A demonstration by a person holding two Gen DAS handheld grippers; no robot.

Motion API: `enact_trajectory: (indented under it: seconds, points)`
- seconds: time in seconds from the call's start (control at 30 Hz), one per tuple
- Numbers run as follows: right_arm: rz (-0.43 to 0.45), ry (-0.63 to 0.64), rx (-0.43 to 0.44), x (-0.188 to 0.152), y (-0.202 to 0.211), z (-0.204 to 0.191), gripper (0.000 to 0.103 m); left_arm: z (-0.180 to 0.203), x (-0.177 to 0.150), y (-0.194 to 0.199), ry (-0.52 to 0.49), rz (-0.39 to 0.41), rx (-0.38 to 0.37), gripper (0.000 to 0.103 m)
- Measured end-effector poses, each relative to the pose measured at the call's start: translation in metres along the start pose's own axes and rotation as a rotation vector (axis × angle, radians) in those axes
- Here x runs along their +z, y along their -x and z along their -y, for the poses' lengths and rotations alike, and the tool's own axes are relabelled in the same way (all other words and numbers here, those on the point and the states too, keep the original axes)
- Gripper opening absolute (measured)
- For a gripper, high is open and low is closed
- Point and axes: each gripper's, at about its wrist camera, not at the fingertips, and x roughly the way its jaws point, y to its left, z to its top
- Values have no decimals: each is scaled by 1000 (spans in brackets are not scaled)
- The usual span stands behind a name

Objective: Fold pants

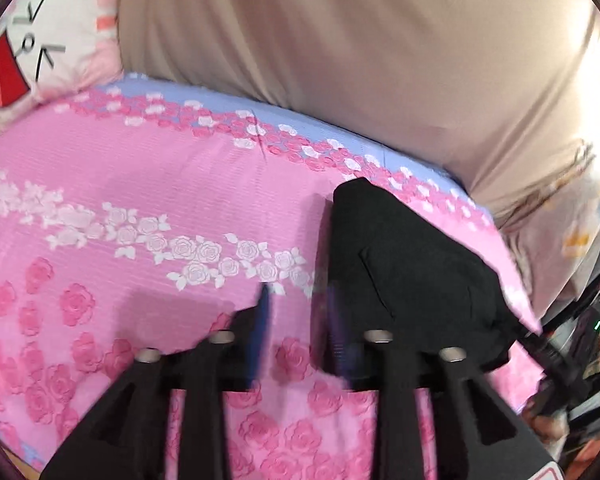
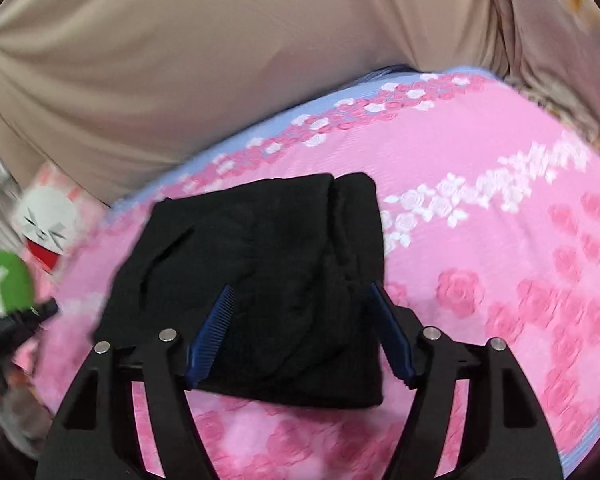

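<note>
The black pants (image 2: 268,264) lie folded into a compact rectangle on the pink rose-print bed cover (image 2: 500,240). My right gripper (image 2: 300,300) is open just above the folded bundle, one blue pad (image 2: 214,328) on each side of its near half, gripping nothing. In the left wrist view the pants (image 1: 412,276) lie to the right. My left gripper (image 1: 296,312) is open over the bare cover (image 1: 140,184), its right finger beside the bundle's left edge.
A large beige cushion (image 1: 360,48) rises behind the bed. A cartoon-face pillow (image 1: 40,52) lies at the far left and shows small in the right wrist view (image 2: 48,228). A green object (image 2: 8,284) and clutter sit off the bed's edge.
</note>
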Motion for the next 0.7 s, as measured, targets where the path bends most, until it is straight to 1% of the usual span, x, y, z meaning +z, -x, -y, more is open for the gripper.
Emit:
enact_trajectory:
  seconds: [0.03,0.07,0.1,0.13,0.17,0.2,0.23,0.27,0.3,0.37,0.4,0.43,0.47,0.5,0.53,0.57,0.6,0.63,0.7]
  points:
    - [-11,11,-5,1,-1,0,67,9,-6,-1,-33,3,-5,58]
    - [-19,23,-24,1,-3,-1,67,15,-6,-4,-48,2,-15,72]
    - [-27,28,-41,2,-6,0,67,21,-8,-9,-62,2,-32,83]
    - [-33,20,-40,2,-8,2,69,27,-10,-17,-63,-4,-43,86]
    - [-32,7,-39,1,-9,5,70,26,-9,-25,-56,-16,-47,87]
    - [-24,-15,-52,1,-9,10,76,27,-9,-37,-36,-49,-54,87]
    - [-17,-29,-69,0,-9,14,79,26,-10,-45,-7,-73,-73,87]
    - [-14,-41,-82,-3,-8,19,84,23,-11,-56,28,-101,-98,87]
    - [-19,-54,-79,-4,-10,22,89,20,-12,-66,64,-135,-113,87]
    - [-52,-86,-33,-7,-18,29,89,15,-15,-91,131,-200,-147,87]
    - [-71,-114,11,-9,-23,34,86,13,-16,-101,159,-221,-168,88]
    - [-88,-130,45,-10,-28,36,71,14,-15,-102,160,-197,-183,88]
    - [-111,-145,90,-11,-33,36,62,16,-14,-102,150,-199,-200,67]
    - [-105,-140,83,-11,-33,33,58,19,-11,-104,141,-217,-253,47]
    - [-100,-111,71,-10,-32,27,49,20,-8,-101,145,-211,-252,40]
    - [-94,-82,64,-8,-29,19,46,24,-5,-94,123,-188,-237,25]
    - [-82,-62,58,-7,-24,12,43,27,-3,-85,96,-167,-227,22]
    - [-70,-43,59,-5,-20,5,41,28,0,-70,78,-140,-222,21]
    - [-61,-16,115,-3,-10,-9,40,27,0,-49,63,-108,-202,21]
